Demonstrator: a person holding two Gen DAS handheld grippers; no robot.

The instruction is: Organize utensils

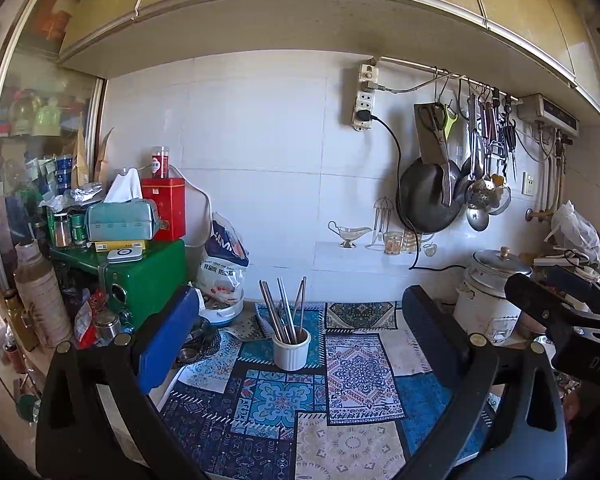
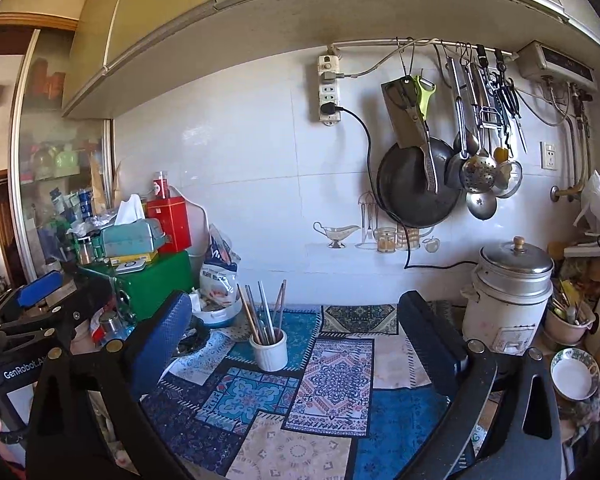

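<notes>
Two hand-held grippers, left (image 1: 300,344) and right (image 2: 296,340), both with jaws spread wide and nothing between them. One white ribbed holder (image 1: 291,347) of metal chopsticks (image 1: 283,310) stands mid-bench on the patchwork cloth (image 1: 320,408), toward the back edge; rice cooker (image 2: 510,292) at the right edge.

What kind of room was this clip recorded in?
A home kitchen, most likely. Cooking tools and a dark pan hang from a wall rail, a rice cooker stands on the counter, and a white cup of chopsticks sits on the patterned mat.
</notes>
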